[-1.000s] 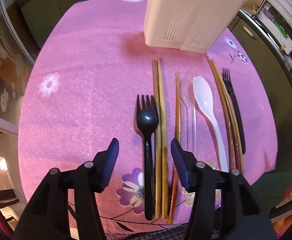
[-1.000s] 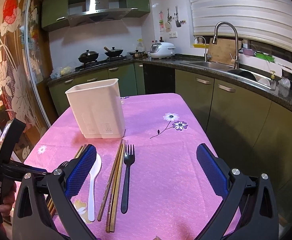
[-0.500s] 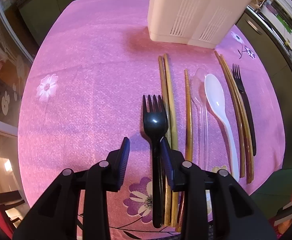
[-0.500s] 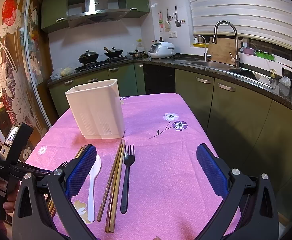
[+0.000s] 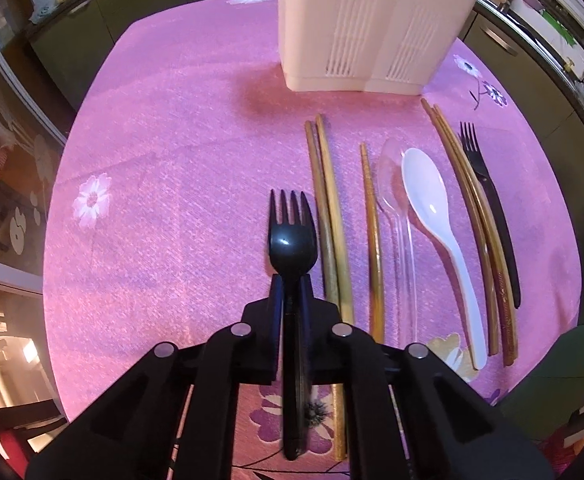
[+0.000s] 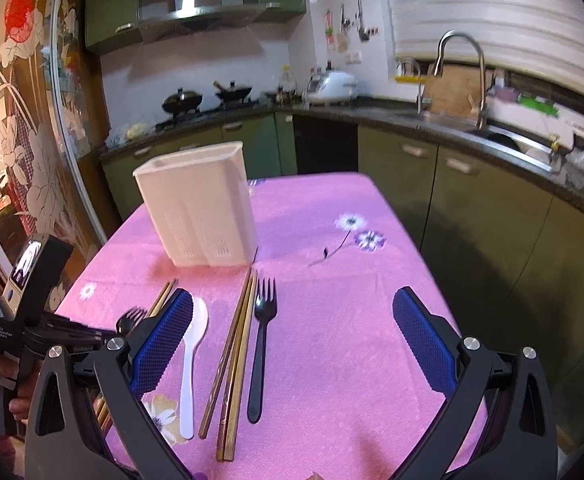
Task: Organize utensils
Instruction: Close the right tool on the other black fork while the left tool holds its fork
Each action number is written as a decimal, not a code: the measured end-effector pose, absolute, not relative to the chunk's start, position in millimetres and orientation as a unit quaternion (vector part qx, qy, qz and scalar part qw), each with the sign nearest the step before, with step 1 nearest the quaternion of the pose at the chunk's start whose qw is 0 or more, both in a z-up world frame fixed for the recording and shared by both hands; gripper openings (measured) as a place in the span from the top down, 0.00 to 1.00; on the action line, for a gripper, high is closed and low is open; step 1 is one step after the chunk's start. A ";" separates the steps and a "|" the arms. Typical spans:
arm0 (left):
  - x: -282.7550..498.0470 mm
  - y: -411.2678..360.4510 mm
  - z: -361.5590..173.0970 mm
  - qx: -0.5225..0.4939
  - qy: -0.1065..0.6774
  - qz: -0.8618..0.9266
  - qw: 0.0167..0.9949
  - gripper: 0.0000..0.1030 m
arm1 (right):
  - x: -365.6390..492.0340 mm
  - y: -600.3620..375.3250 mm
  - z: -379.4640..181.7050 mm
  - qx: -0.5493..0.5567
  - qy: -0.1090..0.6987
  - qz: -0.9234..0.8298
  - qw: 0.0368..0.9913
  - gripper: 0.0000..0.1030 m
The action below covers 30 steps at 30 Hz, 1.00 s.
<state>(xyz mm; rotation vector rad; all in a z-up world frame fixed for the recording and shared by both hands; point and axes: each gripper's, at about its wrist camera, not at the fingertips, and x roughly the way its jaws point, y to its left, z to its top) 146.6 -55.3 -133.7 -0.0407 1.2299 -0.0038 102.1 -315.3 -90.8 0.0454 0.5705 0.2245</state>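
Barely begun, I'd say: the left gripper (image 5: 290, 294) is clenched on the first black fork (image 5: 292, 240), low over the pink worktop (image 5: 172, 200). The right gripper (image 6: 292, 344) hangs released. Chopsticks, spoons and another fork lie before the white utensil holder (image 5: 371, 28).

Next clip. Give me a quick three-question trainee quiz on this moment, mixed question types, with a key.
1. True or false: the left gripper is shut on a black fork.
2. Multiple choice: the right gripper is A) shut on the white spoon, B) open and holding nothing, C) shut on chopsticks.
3. Fill in: the white holder stands at the ____ end of the utensil row, away from the grippers.

Key: 1 true; 2 B; 3 far
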 end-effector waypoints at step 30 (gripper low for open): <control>133.9 -17.4 -104.4 -0.037 0.513 0.013 0.858 0.92 | 231.0 -248.9 -173.0 -0.067 0.528 0.211 0.820 0.75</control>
